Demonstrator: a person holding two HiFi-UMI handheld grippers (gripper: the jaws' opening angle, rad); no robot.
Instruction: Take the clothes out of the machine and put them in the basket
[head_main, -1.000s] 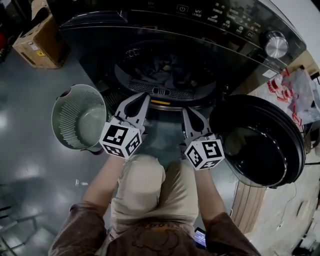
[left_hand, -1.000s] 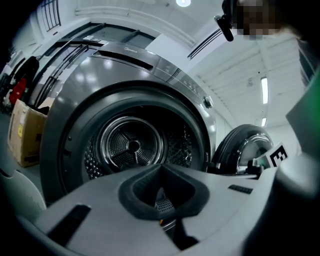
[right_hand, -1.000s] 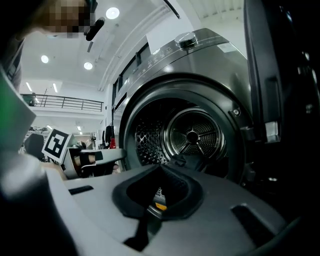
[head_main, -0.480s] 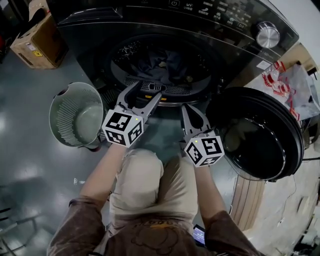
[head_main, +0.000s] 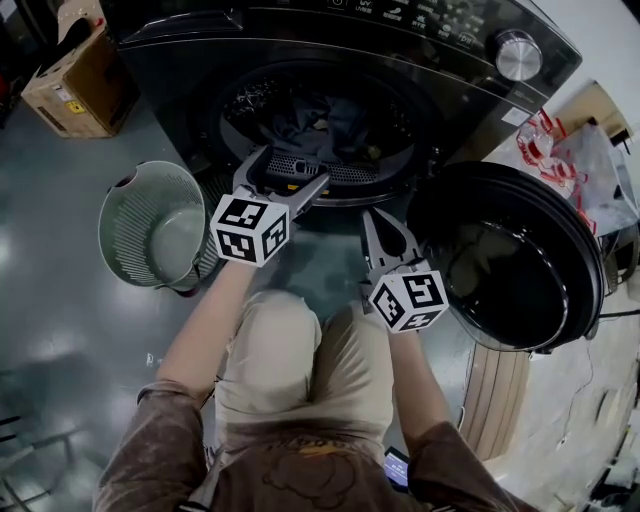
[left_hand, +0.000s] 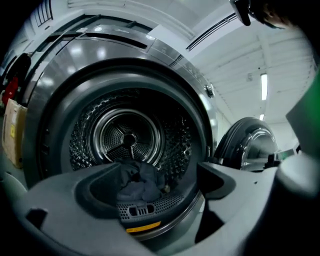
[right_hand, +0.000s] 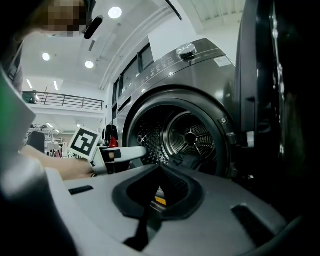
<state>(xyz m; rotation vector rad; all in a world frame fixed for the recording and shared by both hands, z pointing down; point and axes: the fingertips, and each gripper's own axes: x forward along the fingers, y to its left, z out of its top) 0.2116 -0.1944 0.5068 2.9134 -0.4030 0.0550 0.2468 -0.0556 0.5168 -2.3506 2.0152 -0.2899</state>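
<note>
Dark clothes (head_main: 318, 118) lie in the drum of the front-loading machine (head_main: 200, 50); in the left gripper view the clothes (left_hand: 136, 181) sit low in the drum behind the door rim. My left gripper (head_main: 292, 168) is at the drum's mouth. Its jaws have just been opening and stand wide, with nothing between them (left_hand: 156, 192). My right gripper (head_main: 375, 222) hangs lower, in front of the machine, shut and empty (right_hand: 159, 172). The round grey basket (head_main: 150, 228) stands on the floor to the left, empty.
The machine's round door (head_main: 510, 265) is swung open to the right, close beside my right gripper. A cardboard box (head_main: 75, 75) sits at the far left, a plastic bag (head_main: 570, 160) at the right. The person's knees (head_main: 300, 350) are below the grippers.
The left gripper's jaws went from shut to wide open, and it moved up to the drum's mouth. The right gripper stayed shut and barely shifted.
</note>
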